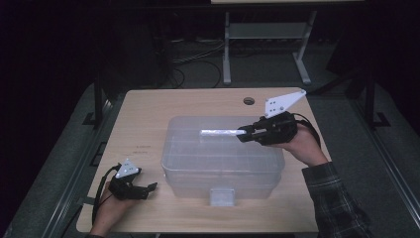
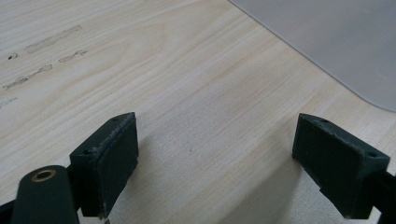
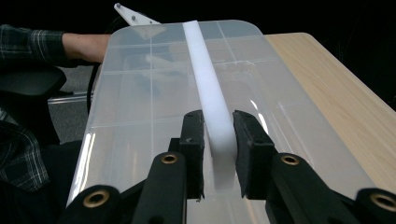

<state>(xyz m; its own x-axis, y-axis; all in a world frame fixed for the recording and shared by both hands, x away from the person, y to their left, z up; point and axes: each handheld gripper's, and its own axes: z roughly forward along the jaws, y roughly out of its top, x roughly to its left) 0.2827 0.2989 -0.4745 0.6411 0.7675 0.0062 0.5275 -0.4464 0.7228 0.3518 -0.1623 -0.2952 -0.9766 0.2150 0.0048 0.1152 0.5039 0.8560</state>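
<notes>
Clamping the white tube (image 3: pixel 210 98) level above the clear lidded box (image 1: pixel 223 171), the right gripper (image 1: pixel 241 135) kept it steady, while the left gripper (image 1: pixel 148 189) rested on the surface (image 1: pixel 148 114), fingers (image 2: pixel 109 161) spread and empty.

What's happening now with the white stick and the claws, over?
Right gripper shut on white tube, held over clear lidded box. Left gripper open, holding nothing, low over the table. Nothing in the way.

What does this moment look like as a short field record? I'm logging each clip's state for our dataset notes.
setting: wooden table with a clear plastic lidded box on it
held item: white tube, lying lengthwise over the box lid
right gripper: jaws shut on the white tube's near end
left gripper: jaws wide open, nothing between them, low over bare table beside the box
</notes>
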